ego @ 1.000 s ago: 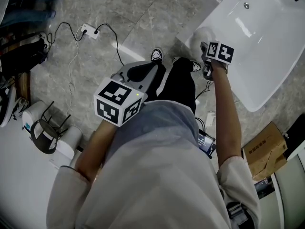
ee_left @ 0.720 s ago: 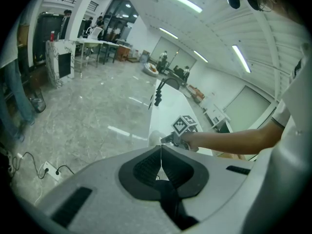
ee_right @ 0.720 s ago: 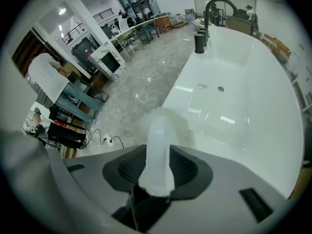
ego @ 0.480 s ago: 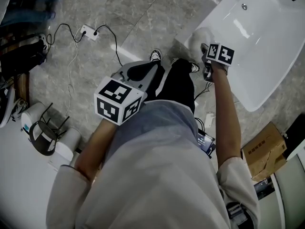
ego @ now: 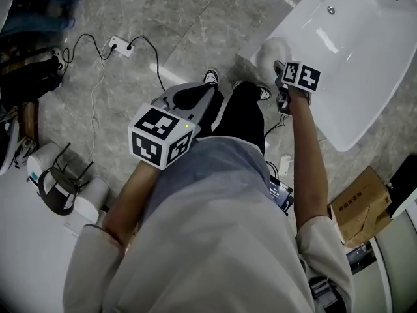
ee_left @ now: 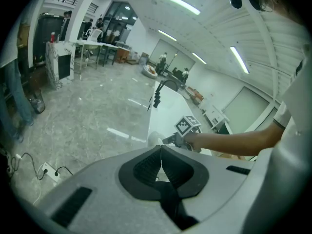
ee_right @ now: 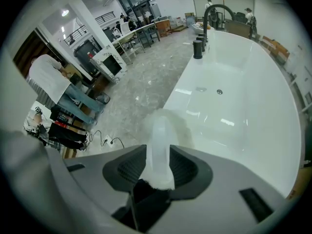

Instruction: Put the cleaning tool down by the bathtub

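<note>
fingers of my right gripper are clamped on the tool, whose long axis runs straight ahead over the tub rim. the floor beside the tub lies left and below. my left gripper, pressed together and empty, sits farther back.

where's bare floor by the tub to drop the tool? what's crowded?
Bare floor lies between the bathtub rim and the power strip, ahead of the shoes. The right gripper holds the cleaning tool at the tub's near corner, beside that patch. Crowded: the floor near the tub's end, around the cardboard box.
</note>
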The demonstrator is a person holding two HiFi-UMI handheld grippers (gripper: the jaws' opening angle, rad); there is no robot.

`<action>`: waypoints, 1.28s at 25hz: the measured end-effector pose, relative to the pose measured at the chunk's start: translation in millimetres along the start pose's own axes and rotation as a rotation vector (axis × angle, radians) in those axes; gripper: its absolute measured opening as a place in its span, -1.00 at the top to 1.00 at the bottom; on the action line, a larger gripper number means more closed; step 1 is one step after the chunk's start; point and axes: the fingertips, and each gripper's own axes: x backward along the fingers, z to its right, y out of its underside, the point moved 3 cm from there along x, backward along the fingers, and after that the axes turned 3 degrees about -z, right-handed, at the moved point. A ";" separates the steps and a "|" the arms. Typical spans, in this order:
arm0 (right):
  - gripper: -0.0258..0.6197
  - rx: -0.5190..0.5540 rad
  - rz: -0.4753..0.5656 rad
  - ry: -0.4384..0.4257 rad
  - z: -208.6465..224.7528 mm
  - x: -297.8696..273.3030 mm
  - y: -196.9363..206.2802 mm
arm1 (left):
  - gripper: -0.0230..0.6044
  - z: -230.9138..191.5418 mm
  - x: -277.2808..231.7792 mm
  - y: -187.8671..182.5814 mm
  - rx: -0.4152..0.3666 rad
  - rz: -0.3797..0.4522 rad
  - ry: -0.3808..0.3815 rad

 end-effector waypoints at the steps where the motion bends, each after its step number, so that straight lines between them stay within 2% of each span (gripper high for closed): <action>1: 0.50 0.001 0.003 0.000 -0.8 1.0 0.3 | 0.90 -0.4 0.7 0.3 0.000 0.002 0.000; 15: 0.51 -0.008 0.062 -0.012 -9.8 25.6 0.6 | 0.90 4.0 9.1 -3.4 0.017 0.046 0.031; 20: 0.51 -0.003 0.090 -0.026 -16.0 37.6 1.3 | 0.90 2.4 16.0 -11.8 0.046 0.083 0.045; 32: 0.56 0.006 0.141 -0.060 -26.5 61.1 5.6 | 0.90 7.2 13.8 -15.1 0.011 0.090 0.056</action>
